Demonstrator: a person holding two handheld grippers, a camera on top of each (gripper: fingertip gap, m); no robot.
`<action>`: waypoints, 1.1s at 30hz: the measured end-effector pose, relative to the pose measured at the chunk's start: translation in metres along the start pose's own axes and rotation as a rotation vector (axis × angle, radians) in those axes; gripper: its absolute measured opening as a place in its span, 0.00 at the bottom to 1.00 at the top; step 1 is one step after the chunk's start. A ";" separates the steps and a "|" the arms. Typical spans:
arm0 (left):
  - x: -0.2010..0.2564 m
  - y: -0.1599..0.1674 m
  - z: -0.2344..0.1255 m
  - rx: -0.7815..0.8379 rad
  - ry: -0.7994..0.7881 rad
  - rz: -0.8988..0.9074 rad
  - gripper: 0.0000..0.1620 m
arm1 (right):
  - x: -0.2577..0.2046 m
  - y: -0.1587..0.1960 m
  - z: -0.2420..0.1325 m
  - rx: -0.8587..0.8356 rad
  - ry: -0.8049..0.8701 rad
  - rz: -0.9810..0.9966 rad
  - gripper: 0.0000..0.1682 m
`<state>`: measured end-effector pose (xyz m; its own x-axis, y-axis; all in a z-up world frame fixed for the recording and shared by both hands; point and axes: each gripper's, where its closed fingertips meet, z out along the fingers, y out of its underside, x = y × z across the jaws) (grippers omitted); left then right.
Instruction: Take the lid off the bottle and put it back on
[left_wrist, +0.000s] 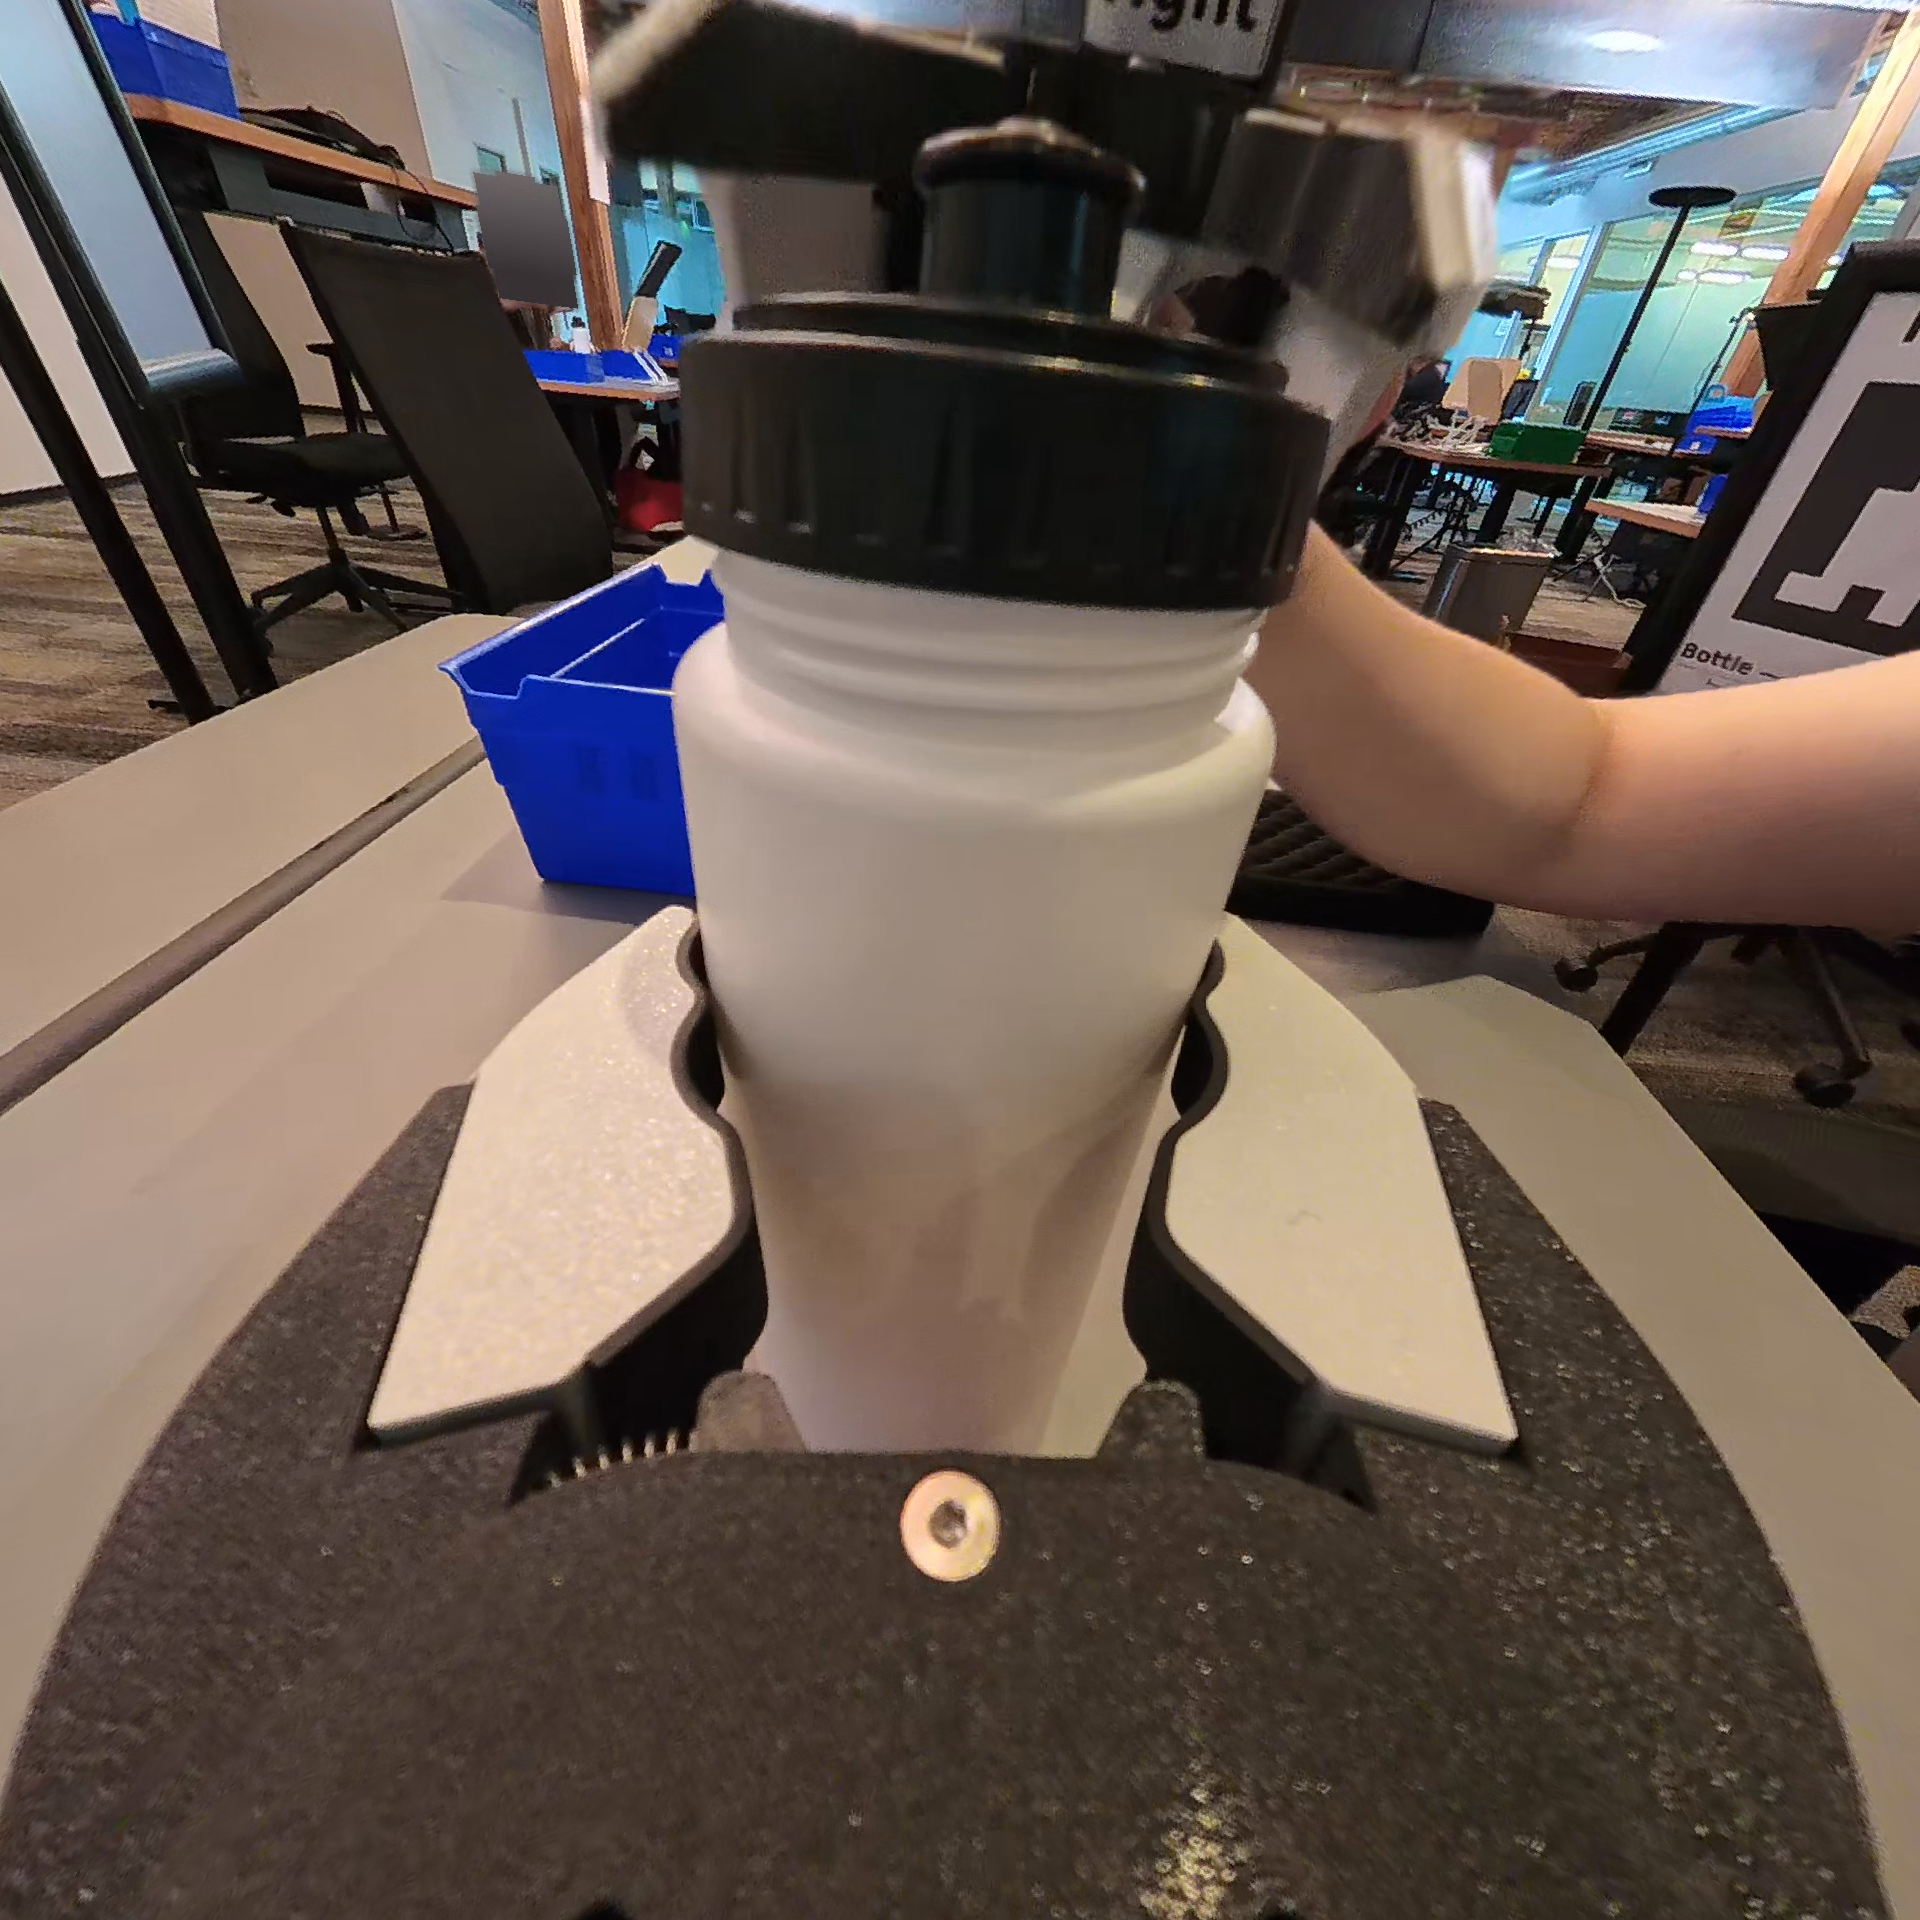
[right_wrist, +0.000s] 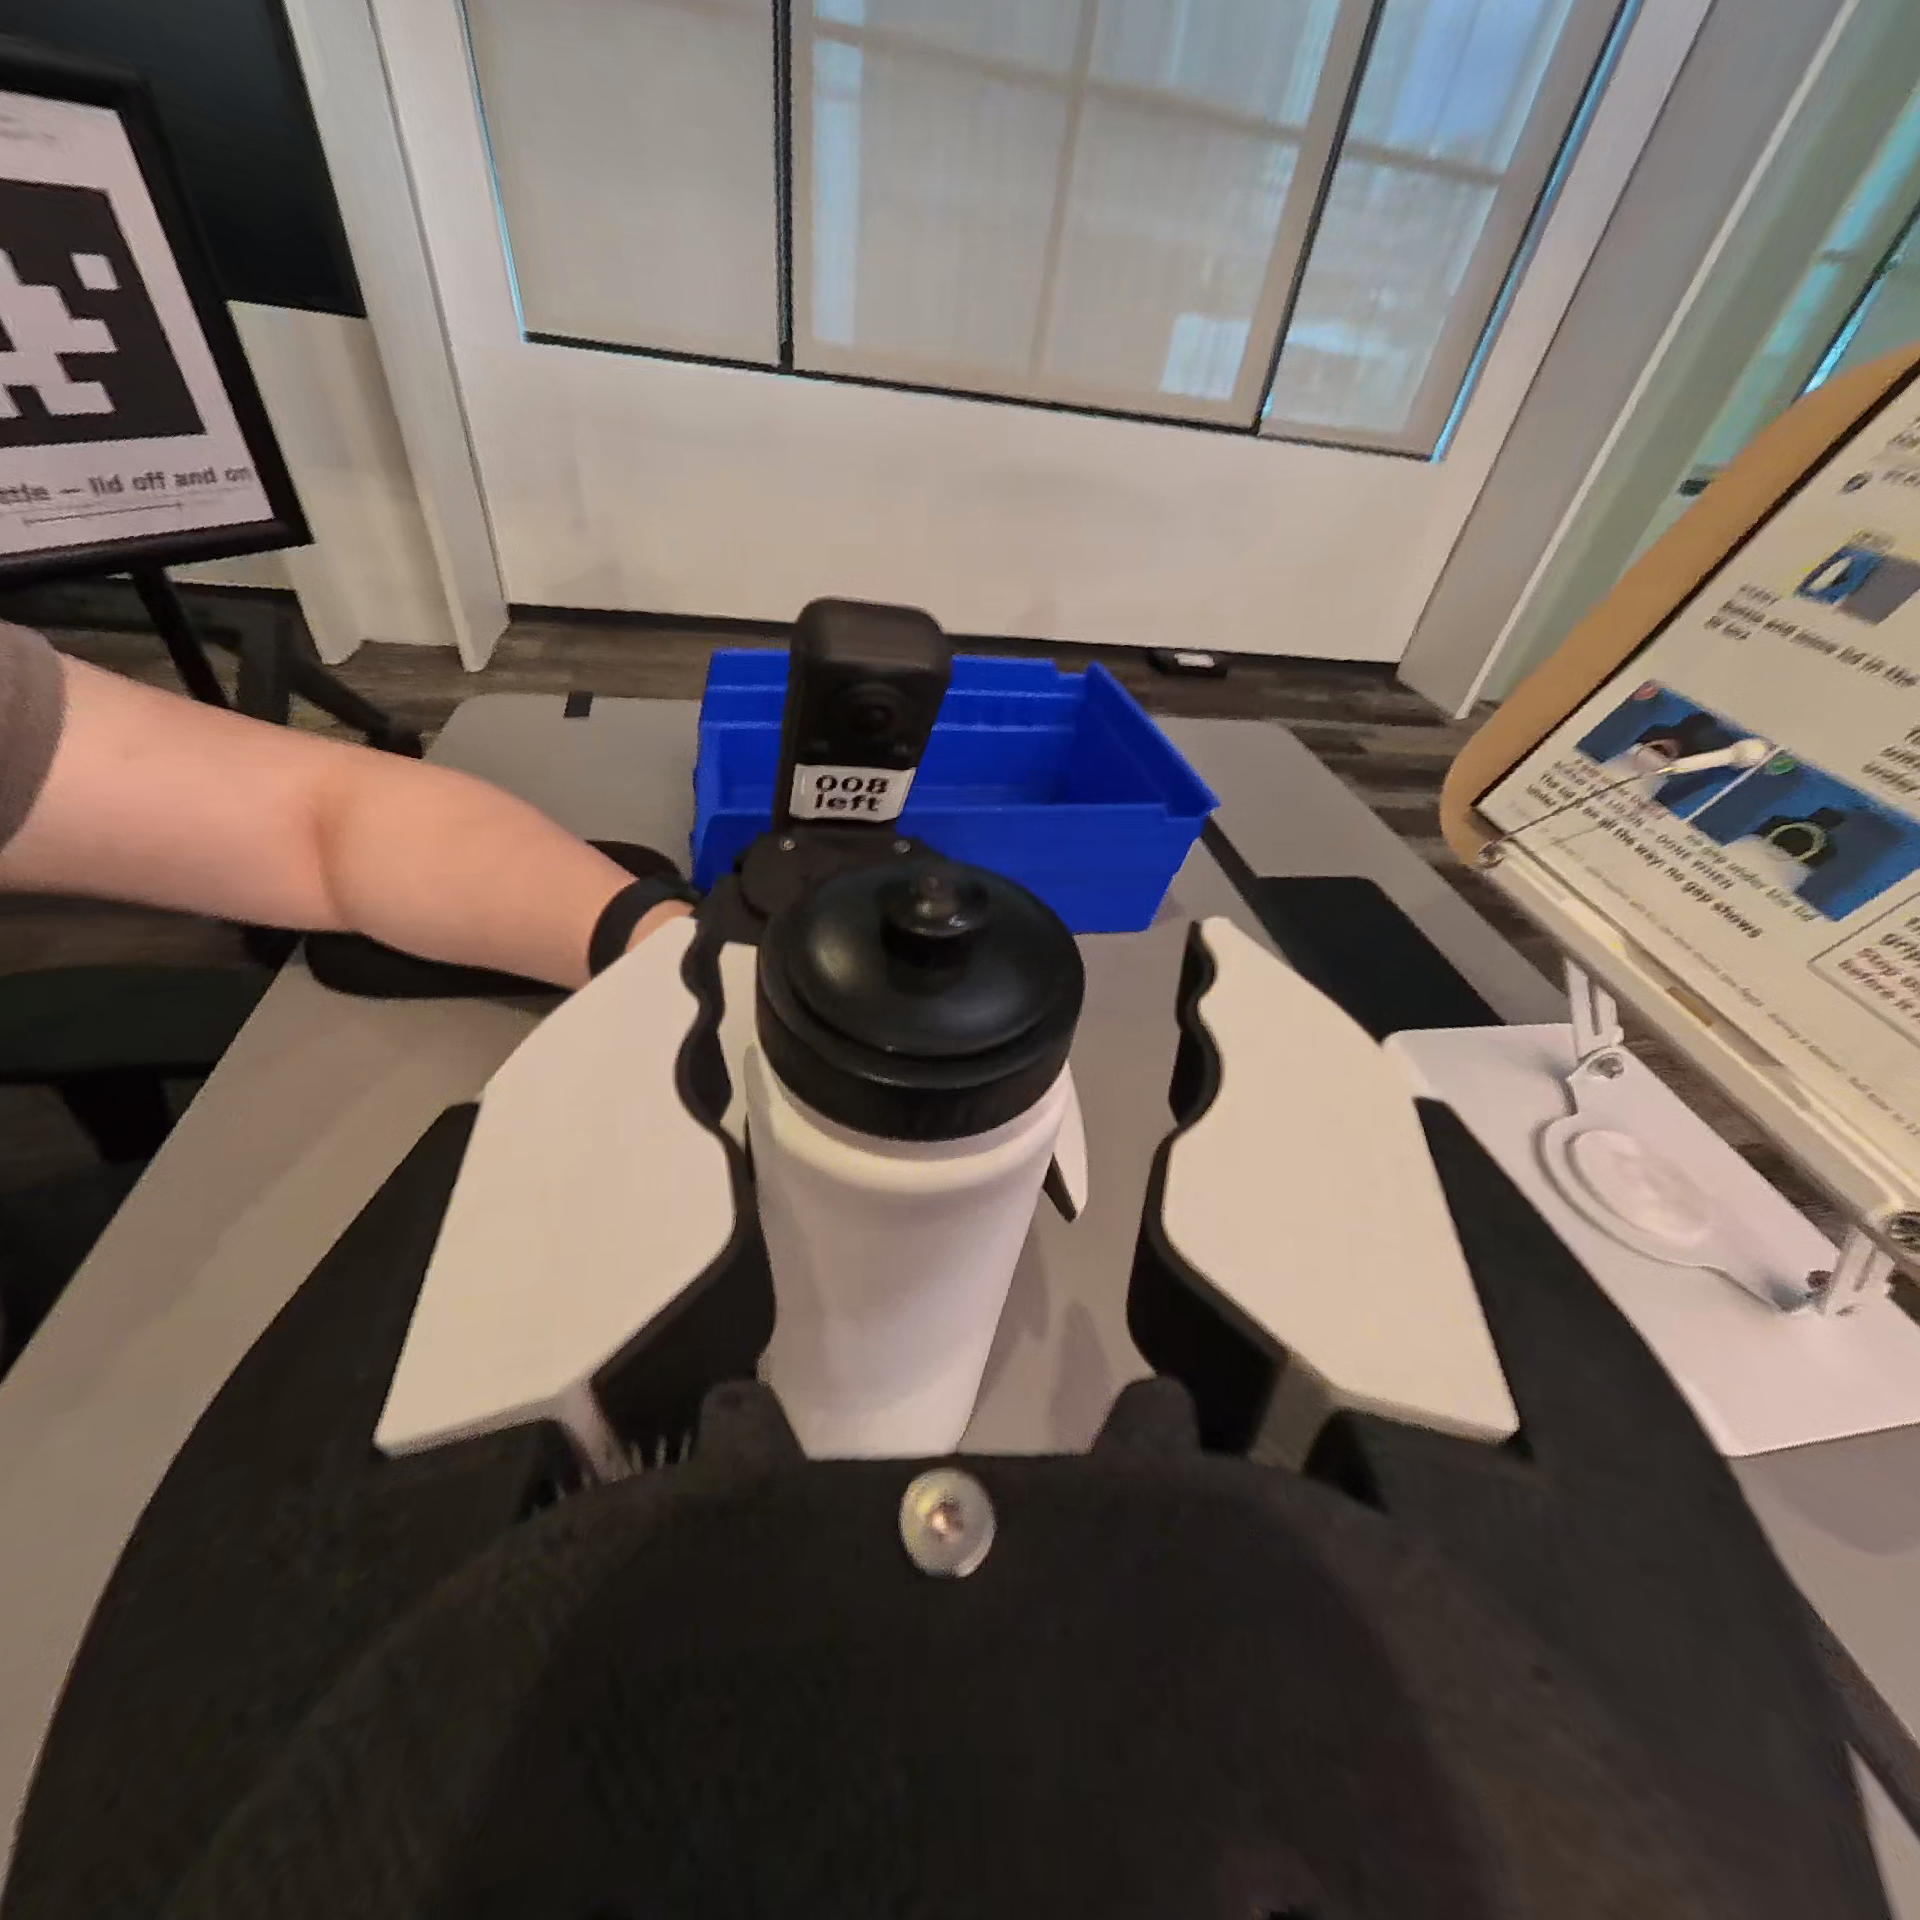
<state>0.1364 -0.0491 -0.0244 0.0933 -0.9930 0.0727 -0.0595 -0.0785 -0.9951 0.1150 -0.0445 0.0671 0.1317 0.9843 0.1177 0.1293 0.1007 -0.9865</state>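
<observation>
The left tongs (left_wrist: 951, 1091) pinch the white bottle (left_wrist: 956, 987) upright on the bench (left_wrist: 208, 1195), before the blue bin (left_wrist: 582, 758); black lid (left_wrist: 987, 457) on (threads showing beneath). The right tongs (right_wrist: 940, 1049) straddle it, spread.

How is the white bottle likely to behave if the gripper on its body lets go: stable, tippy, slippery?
Probably tippy: the white bottle is tall and narrow, with a wide black lid on top. Its smooth plastic wall looks slippery, though the left gripper's wavy fingers close on it. It seems fairly stiff, showing no dent under that squeeze.
</observation>
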 end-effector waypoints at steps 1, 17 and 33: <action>0.000 0.000 0.000 -0.001 0.000 0.002 0.53 | -0.002 0.002 -0.001 0.009 -0.010 0.008 0.51; 0.000 0.000 0.002 0.001 -0.002 0.004 0.53 | -0.008 0.019 0.005 0.097 -0.027 0.083 0.47; 0.002 0.001 0.002 -0.016 0.007 0.006 0.53 | -0.005 0.013 0.001 0.145 -0.022 0.114 0.40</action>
<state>0.1387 -0.0505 -0.0250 0.0857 -0.9941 0.0671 -0.0759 -0.0736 -0.9944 0.1148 -0.0483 0.0534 0.1158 0.9933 0.0031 -0.0285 0.0064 -0.9996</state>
